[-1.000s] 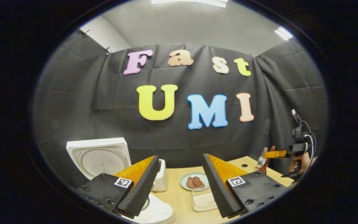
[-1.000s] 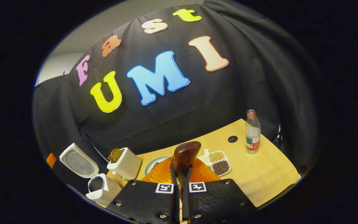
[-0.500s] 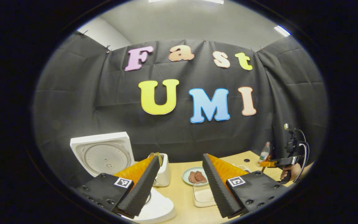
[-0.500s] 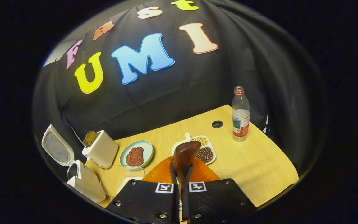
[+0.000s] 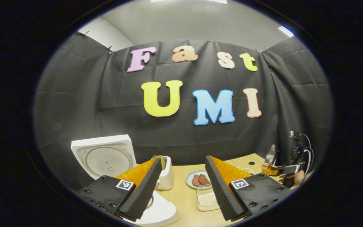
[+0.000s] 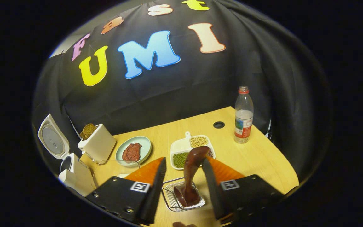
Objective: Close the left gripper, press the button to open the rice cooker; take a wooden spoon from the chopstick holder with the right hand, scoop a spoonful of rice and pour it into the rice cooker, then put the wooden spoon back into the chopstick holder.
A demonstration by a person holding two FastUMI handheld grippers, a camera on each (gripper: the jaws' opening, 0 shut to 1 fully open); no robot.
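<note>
The wooden spoon now stands free in the wire chopstick holder at the lower centre of the right gripper view; half a second ago we clamped it, and now the right gripper has its jaws spread, one on each side of the handle without touching. We judge the return step done. At lower left the rice cooker sits lid-up. Our left gripper is apart, holding nothing.

No legible text: the bottle carries a label too small to make out.
</note>
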